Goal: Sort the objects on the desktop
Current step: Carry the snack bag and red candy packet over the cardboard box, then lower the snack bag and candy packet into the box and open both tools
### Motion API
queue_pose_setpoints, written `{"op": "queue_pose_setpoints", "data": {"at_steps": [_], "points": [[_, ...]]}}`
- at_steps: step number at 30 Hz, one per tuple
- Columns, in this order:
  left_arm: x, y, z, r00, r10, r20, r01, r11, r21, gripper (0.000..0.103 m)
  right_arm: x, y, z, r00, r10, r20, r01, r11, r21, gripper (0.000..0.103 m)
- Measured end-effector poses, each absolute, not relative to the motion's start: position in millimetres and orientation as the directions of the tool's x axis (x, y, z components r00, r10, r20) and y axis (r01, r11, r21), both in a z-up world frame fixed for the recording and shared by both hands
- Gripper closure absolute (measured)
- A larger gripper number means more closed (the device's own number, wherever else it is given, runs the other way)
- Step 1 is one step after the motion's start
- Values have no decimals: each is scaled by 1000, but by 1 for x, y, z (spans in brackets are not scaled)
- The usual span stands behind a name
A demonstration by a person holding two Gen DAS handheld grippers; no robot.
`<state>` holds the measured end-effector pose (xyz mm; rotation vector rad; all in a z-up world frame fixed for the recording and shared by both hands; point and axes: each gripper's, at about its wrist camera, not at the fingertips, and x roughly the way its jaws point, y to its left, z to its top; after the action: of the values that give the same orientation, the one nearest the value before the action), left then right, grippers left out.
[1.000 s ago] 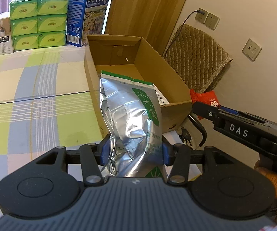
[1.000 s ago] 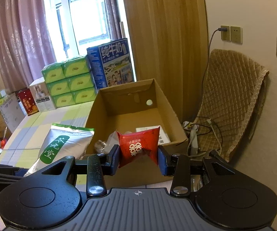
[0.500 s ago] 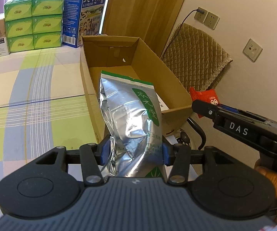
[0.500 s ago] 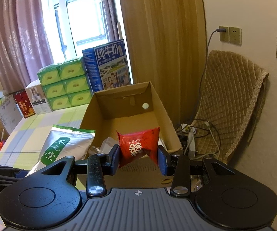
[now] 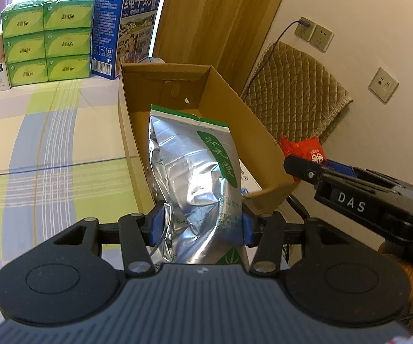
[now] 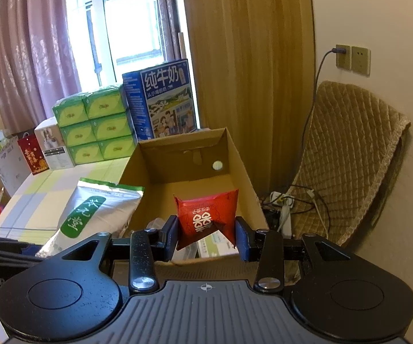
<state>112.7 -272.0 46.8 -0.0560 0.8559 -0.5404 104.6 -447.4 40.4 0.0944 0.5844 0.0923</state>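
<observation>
Nearest in the left wrist view, the left gripper point(image 5: 199, 226) is clamped on the lower part of a silver foil bag point(image 5: 195, 177) with a green label, held upright in front of the open cardboard box point(image 5: 235, 109). In the right wrist view the right gripper point(image 6: 206, 236) pinches a small red packet point(image 6: 206, 218) with white characters, held above the near end of the box point(image 6: 241, 172).

The box sits on a surface covered by a checked cloth point(image 5: 48, 149) in green, cream and grey-blue. Inside it, near the front, lie a white card and some clear wrapping. Behind the box stand stacked green tissue packs point(image 5: 46, 48) and a tall blue milk carton case point(image 5: 126, 28). Beyond the box on the right, a quilted tan cover point(image 5: 292, 97) leans at a cream wall with sockets, one with a cable plugged in.

Only the right wrist view shows the window point(image 6: 132, 23), the mauve curtains point(image 6: 28, 51), a power strip point(image 6: 285, 215) on the floor, and a red gift bag point(image 6: 33, 154)
</observation>
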Motion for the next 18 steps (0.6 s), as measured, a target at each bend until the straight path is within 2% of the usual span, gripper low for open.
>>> {"op": "queue_pose_setpoints", "data": {"at_steps": [18], "points": [[160,-285,54,541,-467,-699,408,873,-268,58,160,-443,31,800,131,-585,-114,991,66,65]]}}
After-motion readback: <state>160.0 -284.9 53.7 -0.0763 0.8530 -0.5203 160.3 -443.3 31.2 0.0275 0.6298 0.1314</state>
